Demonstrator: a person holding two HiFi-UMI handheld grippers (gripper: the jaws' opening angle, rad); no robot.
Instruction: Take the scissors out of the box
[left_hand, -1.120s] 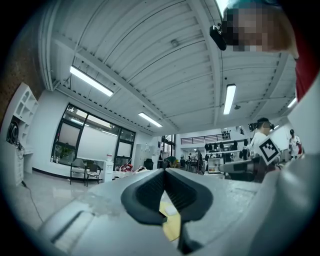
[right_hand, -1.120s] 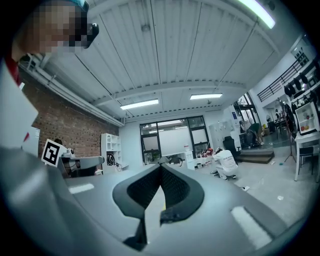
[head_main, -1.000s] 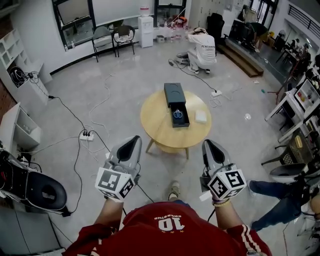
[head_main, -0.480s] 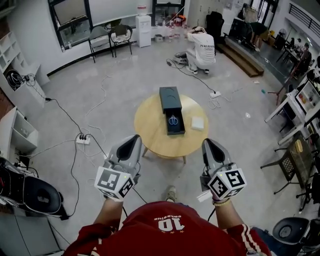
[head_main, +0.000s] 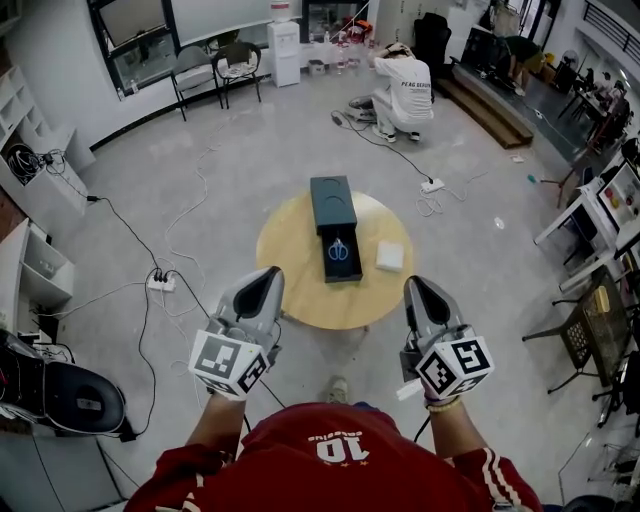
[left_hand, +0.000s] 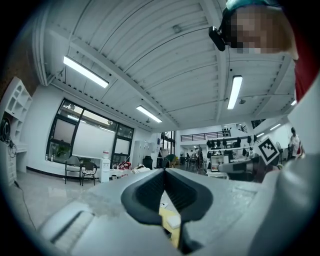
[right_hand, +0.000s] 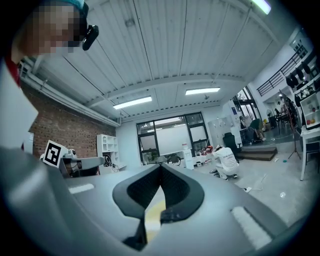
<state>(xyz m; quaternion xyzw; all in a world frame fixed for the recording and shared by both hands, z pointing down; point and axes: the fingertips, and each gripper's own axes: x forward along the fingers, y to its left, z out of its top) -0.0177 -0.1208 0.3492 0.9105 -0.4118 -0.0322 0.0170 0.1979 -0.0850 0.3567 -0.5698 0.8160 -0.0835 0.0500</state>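
The scissors (head_main: 338, 249) lay in the near end of the box (head_main: 332, 200), well beyond and midway between left gripper (head_main: 268, 276) and right gripper (head_main: 413, 286), both closed and empty.

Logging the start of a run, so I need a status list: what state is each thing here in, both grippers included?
Box: open, its tray slid out toward the person.
Scissors: lying flat in the tray, untouched.
Left gripper: shut, empty.
Right gripper: shut, empty.
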